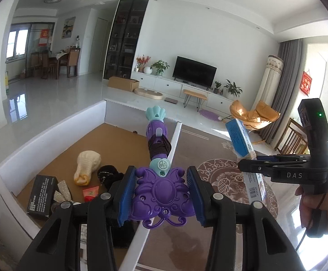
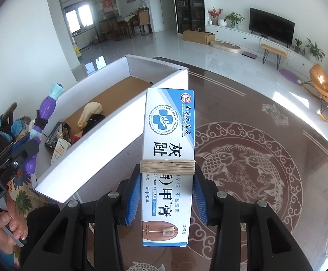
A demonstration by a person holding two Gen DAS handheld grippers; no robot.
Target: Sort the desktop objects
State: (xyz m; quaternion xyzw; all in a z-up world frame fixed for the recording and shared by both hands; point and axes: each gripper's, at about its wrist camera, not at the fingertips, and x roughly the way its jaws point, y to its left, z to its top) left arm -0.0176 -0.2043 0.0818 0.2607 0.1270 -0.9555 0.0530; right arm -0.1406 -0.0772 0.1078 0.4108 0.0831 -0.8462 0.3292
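My left gripper (image 1: 161,194) clamps purple toy (image 1: 161,192), held above right wall of white box (image 1: 50,133). My right gripper (image 2: 166,201) clamps cream carton (image 2: 168,158) over table (image 2: 265,158), right of box.

Purple-and-teal plastic toy wand (image 1: 159,180); blue-and-white cardboard cream box (image 2: 169,149), beige thread band; brown desk (image 2: 243,158), white fish pattern.

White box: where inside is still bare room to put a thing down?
The far half of the white box floor, beyond the cream sock, is bare. The near end is crowded: black carton, red tube, dark bundle.
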